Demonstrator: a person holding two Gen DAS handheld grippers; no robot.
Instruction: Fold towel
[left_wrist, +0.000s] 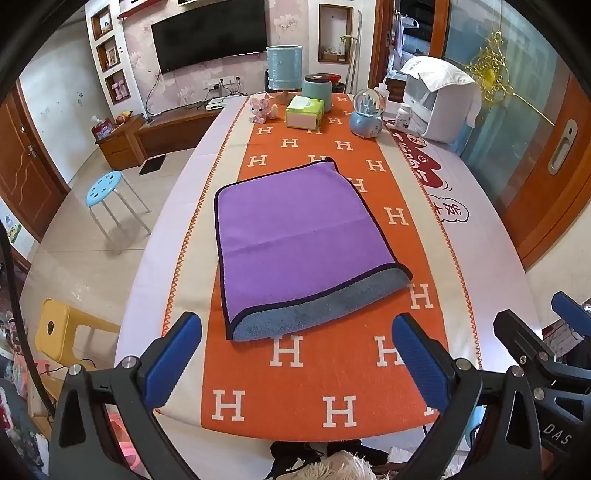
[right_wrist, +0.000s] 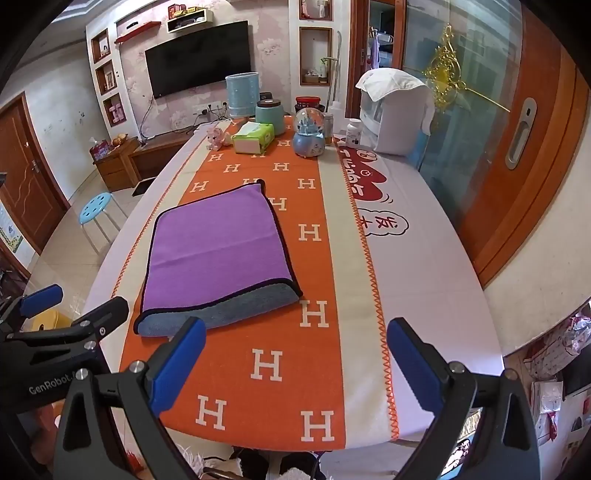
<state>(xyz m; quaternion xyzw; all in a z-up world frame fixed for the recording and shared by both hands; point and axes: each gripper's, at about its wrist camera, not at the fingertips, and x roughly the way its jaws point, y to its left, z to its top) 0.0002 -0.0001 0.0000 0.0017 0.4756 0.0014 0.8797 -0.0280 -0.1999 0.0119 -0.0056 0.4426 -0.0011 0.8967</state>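
Note:
A purple towel (left_wrist: 295, 236) with a dark border lies flat on the orange table runner (left_wrist: 314, 369), folded over so a grey-blue underside strip (left_wrist: 317, 310) shows along its near edge. It also shows in the right wrist view (right_wrist: 218, 251). My left gripper (left_wrist: 295, 354) is open and empty, held above the near table edge, just short of the towel. My right gripper (right_wrist: 295, 362) is open and empty, to the right of the towel's near edge. Each gripper appears at the edge of the other's view.
At the table's far end stand a blue lamp (left_wrist: 284, 70), a teal jar (left_wrist: 317, 90), a tissue pack (left_wrist: 304, 112), a snow globe (left_wrist: 365, 114), a pill bottle (left_wrist: 403, 117) and a white appliance (left_wrist: 439, 103). A blue stool (left_wrist: 105, 192) and a yellow chair (left_wrist: 59, 332) stand left.

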